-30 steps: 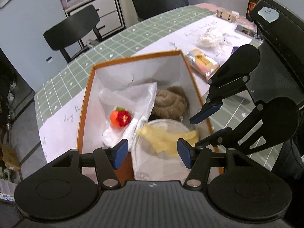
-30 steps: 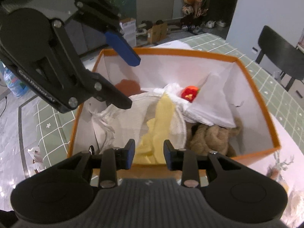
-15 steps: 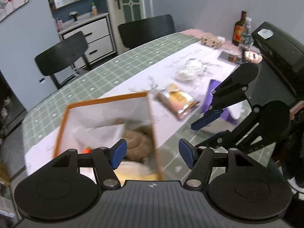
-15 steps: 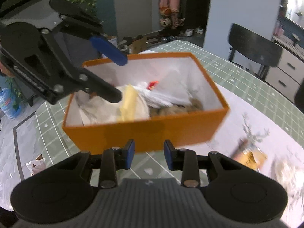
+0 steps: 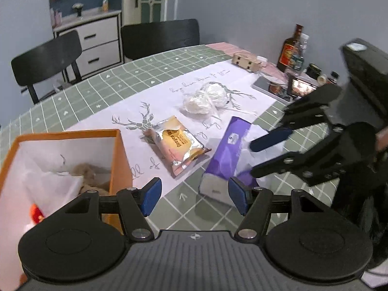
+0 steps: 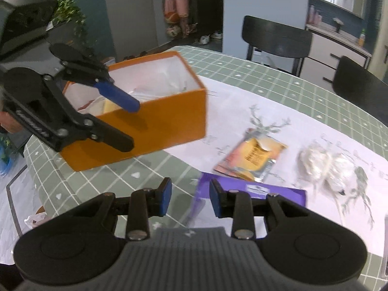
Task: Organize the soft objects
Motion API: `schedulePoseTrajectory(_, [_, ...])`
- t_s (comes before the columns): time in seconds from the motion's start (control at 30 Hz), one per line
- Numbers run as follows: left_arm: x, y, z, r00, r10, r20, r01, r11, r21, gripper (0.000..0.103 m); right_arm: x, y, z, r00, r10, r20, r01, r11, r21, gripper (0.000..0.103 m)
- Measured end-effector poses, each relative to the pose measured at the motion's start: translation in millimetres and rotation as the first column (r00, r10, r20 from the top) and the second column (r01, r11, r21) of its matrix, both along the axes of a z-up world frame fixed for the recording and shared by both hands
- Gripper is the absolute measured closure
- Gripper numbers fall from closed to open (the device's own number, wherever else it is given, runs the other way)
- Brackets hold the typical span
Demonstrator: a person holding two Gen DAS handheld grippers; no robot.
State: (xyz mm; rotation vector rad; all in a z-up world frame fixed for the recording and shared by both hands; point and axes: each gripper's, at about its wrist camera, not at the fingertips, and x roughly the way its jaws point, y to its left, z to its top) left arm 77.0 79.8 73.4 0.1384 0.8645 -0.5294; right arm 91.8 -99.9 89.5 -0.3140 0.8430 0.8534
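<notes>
An orange box (image 5: 118, 160) (image 6: 155, 118) with white lining holds a brown plush (image 5: 88, 174), a red-orange toy (image 5: 36, 214) and white and yellow cloth (image 6: 109, 105). On the table lie a purple pack (image 5: 228, 152) (image 6: 262, 190), an orange-yellow snack packet (image 5: 178, 143) (image 6: 252, 157) and a white fluffy bundle in clear plastic (image 5: 206, 98) (image 6: 325, 163). My left gripper (image 5: 192, 195) (image 6: 121, 121) is open and empty, between the box and the purple pack. My right gripper (image 6: 190, 197) (image 5: 264, 152) is open and empty just above the purple pack's near end.
The table has a green checked cloth (image 5: 135, 72) and a white runner with deer prints (image 5: 135, 121). Bottles (image 5: 292, 48), a small cardboard box (image 5: 246, 60) and small items stand at the far right. Black chairs (image 5: 160, 36) (image 6: 276, 38) line the far side.
Both grippers have pulled back out of the orange box and swung right, towards the loose items. The purple pack, snack packet and white bundle have come into view.
</notes>
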Motion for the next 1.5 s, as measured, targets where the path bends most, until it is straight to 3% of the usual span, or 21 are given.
schedulePoseTrajectory(0.17, [25,-13,-12,0.998,0.062,-0.03,-0.062,0.998,-0.024,0.029,14,-25,-1,0.999,-0.038,0.006,0.038,0.999,0.021,0.068])
schedulePoseTrajectory(0.33, [58,-29,-27,0.99,0.11,-0.088,-0.115,0.992,-0.056,0.022,34,-37,-6,0.997,-0.075,0.013,0.075,0.997,0.028,0.065])
schedulePoseTrajectory(0.53, [88,-55,-51,0.984,0.15,-0.094,-0.148,0.989,0.02,0.021,57,-51,-8,0.992,-0.125,0.033,0.124,0.992,0.018,0.065])
schedulePoseTrajectory(0.7, [110,-61,-72,0.969,0.176,-0.173,-0.179,0.984,-0.003,0.021,76,-63,-17,0.986,-0.156,0.05,0.157,0.987,-0.018,0.064])
schedulePoseTrajectory(1.0, [145,-68,-94,0.934,0.284,-0.216,-0.284,0.958,0.031,0.021,100,-81,-19,0.978,-0.197,0.067,0.2,0.979,-0.033,0.061])
schedulePoseTrajectory(1.37, [165,-86,-111,0.923,0.339,-0.182,-0.316,0.938,0.145,0.009,129,-80,-31,0.979,-0.182,0.094,0.192,0.976,-0.102,0.058])
schedulePoseTrajectory(1.5, [168,-91,-115,0.929,0.324,-0.18,-0.295,0.941,0.168,0.009,144,-73,-43,0.986,-0.107,0.13,0.129,0.976,-0.176,0.048])
